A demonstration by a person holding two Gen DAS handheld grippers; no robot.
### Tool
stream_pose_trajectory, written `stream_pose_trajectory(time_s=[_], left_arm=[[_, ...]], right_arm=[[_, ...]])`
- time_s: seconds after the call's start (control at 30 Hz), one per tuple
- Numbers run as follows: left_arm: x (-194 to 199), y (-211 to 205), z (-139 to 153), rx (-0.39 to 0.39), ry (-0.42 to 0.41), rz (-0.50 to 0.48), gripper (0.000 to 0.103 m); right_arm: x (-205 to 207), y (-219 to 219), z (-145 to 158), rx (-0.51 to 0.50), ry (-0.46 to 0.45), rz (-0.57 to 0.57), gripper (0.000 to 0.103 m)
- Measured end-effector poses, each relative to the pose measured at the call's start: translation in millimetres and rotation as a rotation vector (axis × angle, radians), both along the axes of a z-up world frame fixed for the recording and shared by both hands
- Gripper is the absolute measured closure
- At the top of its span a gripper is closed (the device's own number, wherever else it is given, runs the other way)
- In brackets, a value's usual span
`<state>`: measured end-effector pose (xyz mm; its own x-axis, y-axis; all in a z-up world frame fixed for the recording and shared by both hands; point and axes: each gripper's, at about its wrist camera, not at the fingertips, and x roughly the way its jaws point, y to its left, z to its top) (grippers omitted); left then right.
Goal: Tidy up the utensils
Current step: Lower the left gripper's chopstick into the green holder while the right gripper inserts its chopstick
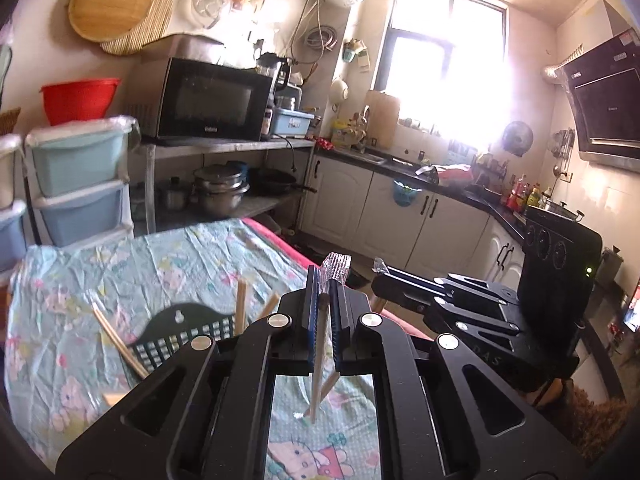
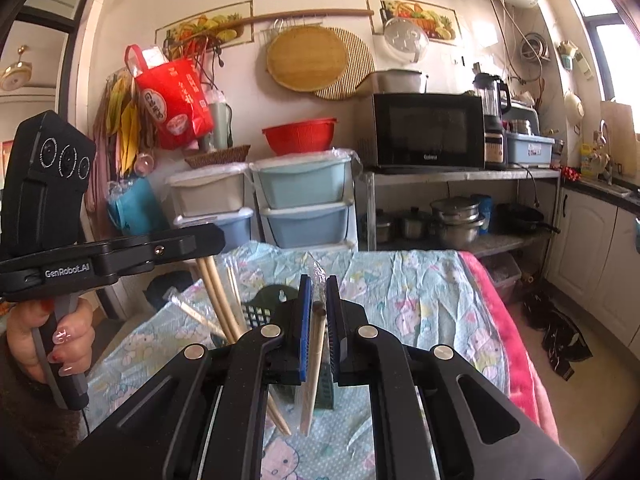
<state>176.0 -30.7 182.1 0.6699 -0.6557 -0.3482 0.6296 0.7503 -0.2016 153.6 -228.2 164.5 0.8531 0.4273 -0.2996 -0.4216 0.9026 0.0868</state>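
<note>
My left gripper [image 1: 323, 294] is shut on a pair of chopsticks in a clear plastic sleeve [image 1: 320, 364], held upright above the table. My right gripper [image 2: 316, 300] is shut on another wrapped pair of chopsticks [image 2: 314, 364], also upright. A dark green perforated utensil basket [image 1: 188, 332] lies on the table with several wooden chopsticks [image 1: 240, 306] standing in it; it also shows in the right wrist view [image 2: 260, 308], just beyond my right gripper. The left gripper appears in the right wrist view [image 2: 120, 254], with chopsticks [image 2: 218, 300] hanging below it.
The table carries a light blue cartoon-print cloth [image 1: 192, 256] with a pink edge [image 2: 508, 320]. Stacked plastic drawers [image 2: 304, 196] and a metal shelf with a microwave [image 2: 428, 132] and pots stand behind it. Kitchen cabinets [image 1: 392, 208] run along the right.
</note>
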Motion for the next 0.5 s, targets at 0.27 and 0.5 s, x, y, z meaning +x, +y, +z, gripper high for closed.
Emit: stream_pose_trajectory(time_s=[0.27, 0.5], left_arm=[[17, 7, 24, 0.001, -0.034, 0.052, 0.1], [26, 22, 40, 0.004, -0.058, 0.102, 0.1]], right_arm=[[4, 9, 27, 0.0, -0.064, 0.012, 0.095], [9, 18, 55, 0.019, -0.128, 0.033, 0.095]])
